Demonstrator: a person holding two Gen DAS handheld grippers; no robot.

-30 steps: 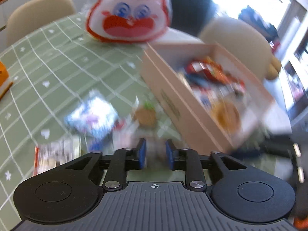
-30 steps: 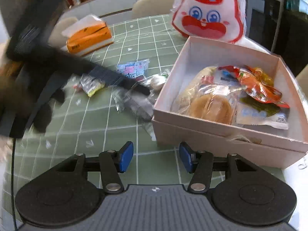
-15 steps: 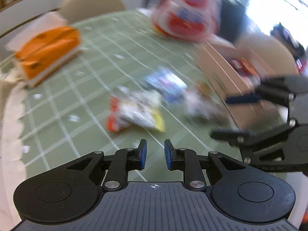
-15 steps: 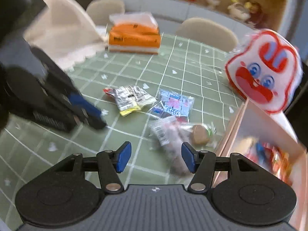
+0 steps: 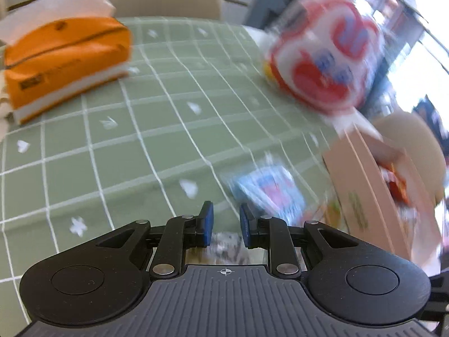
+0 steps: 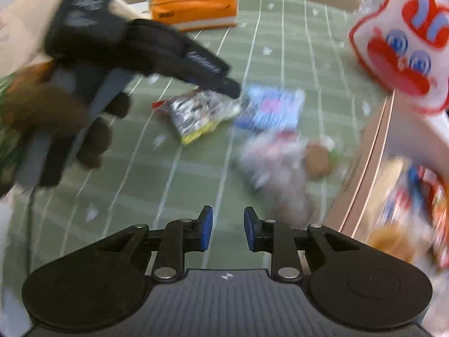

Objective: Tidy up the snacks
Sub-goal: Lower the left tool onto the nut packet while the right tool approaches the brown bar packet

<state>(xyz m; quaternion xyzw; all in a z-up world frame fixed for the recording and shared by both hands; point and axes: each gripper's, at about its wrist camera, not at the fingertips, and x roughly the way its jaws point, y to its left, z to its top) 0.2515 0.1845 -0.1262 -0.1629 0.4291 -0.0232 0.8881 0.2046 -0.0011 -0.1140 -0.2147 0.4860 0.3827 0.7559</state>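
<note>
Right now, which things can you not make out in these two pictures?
- Blue packet: its print is unreadable from motion blur in both views.
- Box contents: in the right view they are blurred and cut off by the right edge.
- Whether the left tongs pinch the silver packet: in the left view the tongs' body hides most of it, and the right view is blurred.

Two downward wrist views, shared tablecloth (image 5: 157,129).

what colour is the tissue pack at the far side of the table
Orange with a white base; the tissue pack shows best in the left wrist view.
</note>
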